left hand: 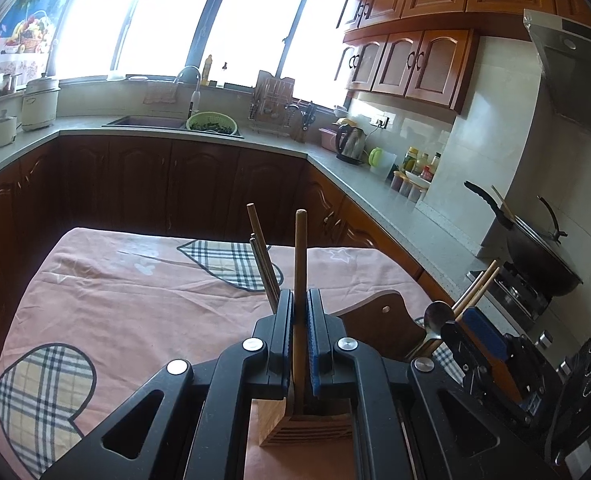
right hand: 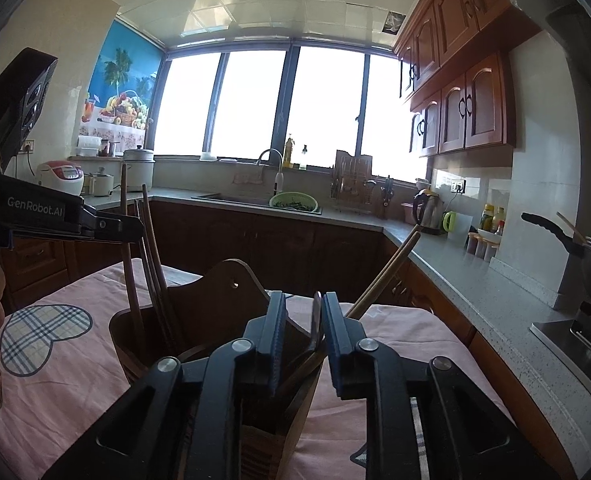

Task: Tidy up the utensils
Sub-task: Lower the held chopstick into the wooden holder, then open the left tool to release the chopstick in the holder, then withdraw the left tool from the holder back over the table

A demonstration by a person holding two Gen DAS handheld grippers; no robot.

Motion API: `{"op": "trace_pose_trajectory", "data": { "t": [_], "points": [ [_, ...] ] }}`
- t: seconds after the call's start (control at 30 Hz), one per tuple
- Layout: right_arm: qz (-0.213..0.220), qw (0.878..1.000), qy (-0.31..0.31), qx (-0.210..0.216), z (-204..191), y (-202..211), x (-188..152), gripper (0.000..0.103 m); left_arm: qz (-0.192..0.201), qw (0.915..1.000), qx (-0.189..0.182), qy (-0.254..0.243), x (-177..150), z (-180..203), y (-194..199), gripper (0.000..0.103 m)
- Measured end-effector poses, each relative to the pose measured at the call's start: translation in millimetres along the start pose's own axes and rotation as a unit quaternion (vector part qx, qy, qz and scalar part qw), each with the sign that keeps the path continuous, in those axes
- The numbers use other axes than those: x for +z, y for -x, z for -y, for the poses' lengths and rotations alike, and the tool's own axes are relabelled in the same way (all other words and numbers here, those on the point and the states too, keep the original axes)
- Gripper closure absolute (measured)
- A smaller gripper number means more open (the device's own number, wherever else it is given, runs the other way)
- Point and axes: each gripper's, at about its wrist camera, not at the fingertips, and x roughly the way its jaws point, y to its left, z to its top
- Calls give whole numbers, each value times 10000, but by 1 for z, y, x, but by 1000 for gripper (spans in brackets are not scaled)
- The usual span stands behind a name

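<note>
My left gripper (left hand: 300,304) is shut on a wooden stick-like utensil handle (left hand: 300,256) that stands upright in the wooden utensil holder (left hand: 307,420) on the pink cloth. Dark chopsticks (left hand: 261,256) lean in the same holder to the left. My right gripper (right hand: 304,312) is a little open around a metal spoon (right hand: 316,320) that rests in the holder's right compartment (right hand: 291,392); whether the pads touch it I cannot tell. Wooden chopsticks (right hand: 387,272) lean out to the right. The left gripper (right hand: 131,230) shows on the stick at the left.
The holder has a tall dark wooden back board (right hand: 223,292). The table wears a pink cloth (left hand: 115,300) with plaid hearts. A grey counter (left hand: 375,196) runs behind and right, with a kettle (left hand: 351,142), jars and a wok (left hand: 535,248) on the stove.
</note>
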Motion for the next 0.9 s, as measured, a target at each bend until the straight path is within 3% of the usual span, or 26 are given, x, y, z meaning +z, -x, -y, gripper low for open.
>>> {"op": "trace_pose_trajectory", "data": {
  "t": [0.03,0.13,0.3,0.43,0.53,0.67,0.83,0.9],
  "points": [
    [31,10000,-5,3,-1,2,0,68,-13,10000,15,10,0,0,0,97],
    [101,9999,22,34,-2,7,3,66,-46,10000,31,29,0,0,-2,95],
    [99,9999,61,42,-4,13,1,60,-95,9998,118,134,-1,1,-3,82],
    [98,9999,-35,21,2,23,0,52,-108,9996,135,213,-1,-1,2,80],
    [126,9999,-87,-5,4,32,0,49,-89,9995,165,240,-2,0,7,73],
    [85,9998,-202,12,9,43,-1,43,-80,9993,222,282,-6,0,14,56],
    [-36,9989,-460,83,17,56,-2,39,-64,9989,249,384,-13,-3,34,52],
    [-69,9981,-604,113,22,62,-2,36,-47,9985,289,454,-19,-4,46,38]
  ]
}}
